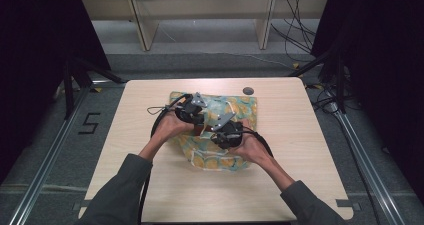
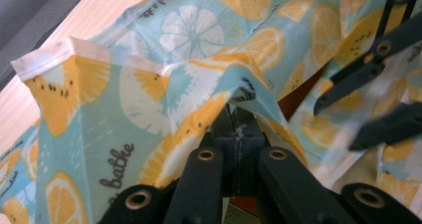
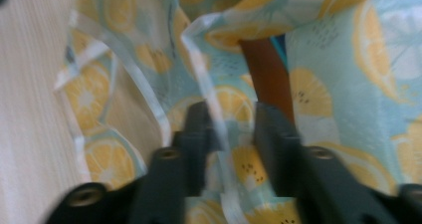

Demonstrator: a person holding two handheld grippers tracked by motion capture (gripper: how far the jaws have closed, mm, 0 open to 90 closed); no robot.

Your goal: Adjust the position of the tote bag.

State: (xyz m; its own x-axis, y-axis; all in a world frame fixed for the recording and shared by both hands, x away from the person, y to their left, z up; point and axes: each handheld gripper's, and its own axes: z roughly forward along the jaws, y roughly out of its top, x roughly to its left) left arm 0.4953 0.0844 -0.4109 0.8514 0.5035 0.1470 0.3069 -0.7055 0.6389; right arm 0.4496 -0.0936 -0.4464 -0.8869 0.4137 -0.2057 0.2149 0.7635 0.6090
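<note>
Your left gripper (image 2: 238,134) is clamped on the cloth (image 2: 149,84) – the right gripper (image 3: 231,124), jaws parted astride a hem, next needs to close.

Matt printed cloth bag (image 1: 216,135) lies on a smooth pale wood table (image 1: 300,150).

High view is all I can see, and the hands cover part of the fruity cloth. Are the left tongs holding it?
Observer: Yes, the left tongs are shut on a raised fold of the cloth.
Operator: And the right ones?
Observer: The right tongs stand open, with the cloth's white hem running between them.
Operator: Anything underneath?
Observer: From under the cloth peeks something reddish-brown; I cannot tell what.
</note>
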